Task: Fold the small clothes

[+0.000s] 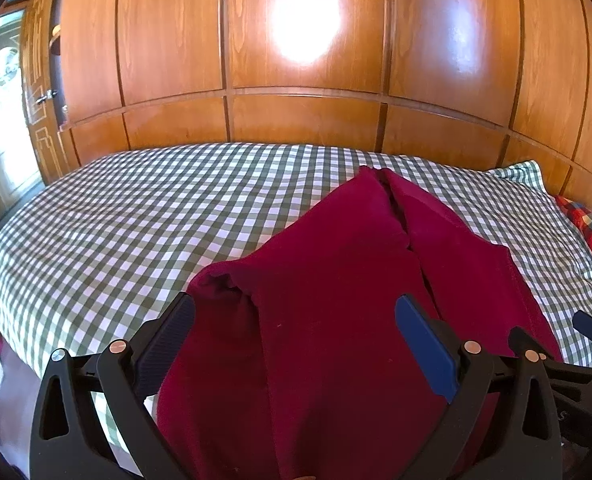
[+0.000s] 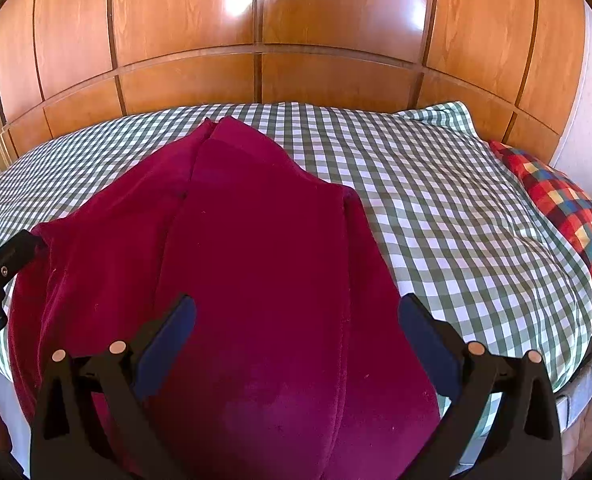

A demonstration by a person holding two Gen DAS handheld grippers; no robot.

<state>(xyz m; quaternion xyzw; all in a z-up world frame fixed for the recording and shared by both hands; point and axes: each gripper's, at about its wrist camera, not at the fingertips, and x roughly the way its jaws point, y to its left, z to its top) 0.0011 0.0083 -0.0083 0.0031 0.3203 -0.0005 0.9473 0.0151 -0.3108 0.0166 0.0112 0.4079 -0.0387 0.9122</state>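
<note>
Hovering both grippers over a dark red garment (image 1: pixel 335 280) spread on the checked bed (image 1: pixel 116 220).

Left gripper (image 1: pixel 296 344) and right gripper (image 2: pixel 296 344): jaws wide apart, holding nothing, cloth lying under them. Garment looks soft, light, floppy, likely fleece; best pinched at near corners or side hems. Bare bed left and far; plaid pillow (image 2: pixel 563 200) at right edge, wooden wardrobe (image 1: pixel 296 60) beyond.

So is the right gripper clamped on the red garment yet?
No, the right gripper stands wide open, its fingers apart over the dark red garment lying on the checked bedspread.
</note>
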